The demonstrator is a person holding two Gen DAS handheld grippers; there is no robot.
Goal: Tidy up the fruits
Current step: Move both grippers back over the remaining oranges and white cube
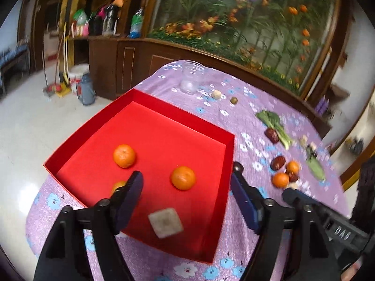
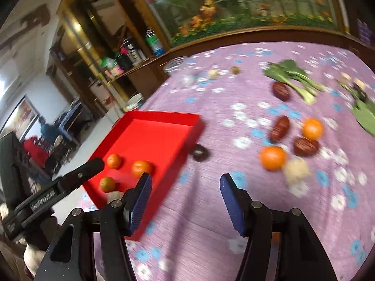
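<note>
The task looks about half done. Three oranges lie in the red box at the left side of the desk, together with a pale square block near its near edge. Two oranges remain on the cloth to the right, among dark red dates and some green leaves. The left tongs stand wide apart over the box and hold nothing. The right tongs are also wide apart and empty, above the cloth between box and loose fruit.
</note>
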